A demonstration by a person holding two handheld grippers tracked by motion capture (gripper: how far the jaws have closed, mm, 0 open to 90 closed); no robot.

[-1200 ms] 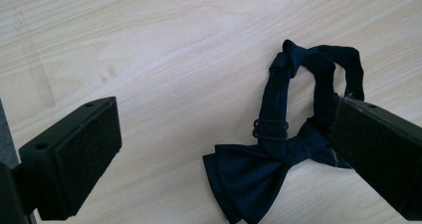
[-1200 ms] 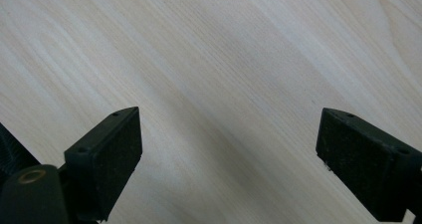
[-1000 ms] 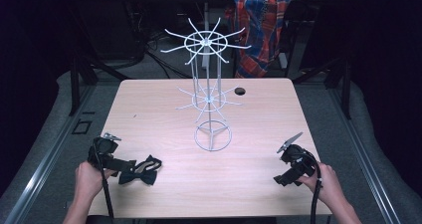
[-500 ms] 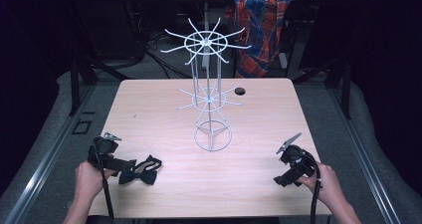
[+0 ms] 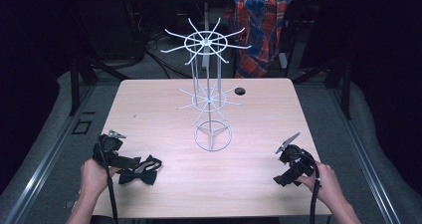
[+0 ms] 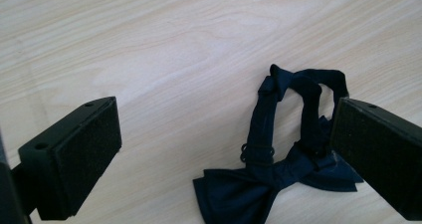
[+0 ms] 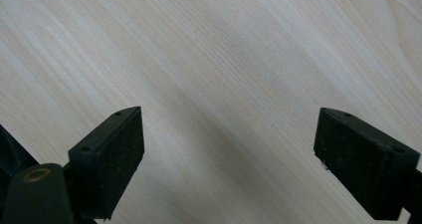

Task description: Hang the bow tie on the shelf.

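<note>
Since the earlier frames we recorded almost no movement: the right gripper [image 5: 284, 173] had shifted slightly at the near right of the table, while the left gripper [image 5: 130, 162] and the bow tie kept their places.

Item one: a dark navy bow tie [image 5: 141, 170], lying flat on the light wooden table [image 5: 259, 129] near its front left corner. In the left gripper view we logged the bow tie [image 6: 278, 174] with its neck strap looped up and away from the bow, an adjuster ring showing on the strap.

Item two: the left gripper [image 6: 224, 149], jaws spread wide apart and gripping nothing. The bow lay between them, close against the jaw at the right of that view; we could not tell whether that jaw touched the cloth.

Item three: the right gripper [image 7: 229, 149], well apart from the bow tie, jaws likewise spread wide over bare wood and holding nothing.

Item four: a white wire display rack [image 5: 209, 92], standing upright near the table's middle, with a ring base and two tiers of radiating hooks.

Item five: a small round hole [image 5: 240, 91] in the tabletop behind the rack.

Item six: a plaid cloth [image 5: 261, 20] beyond the far edge.
</note>
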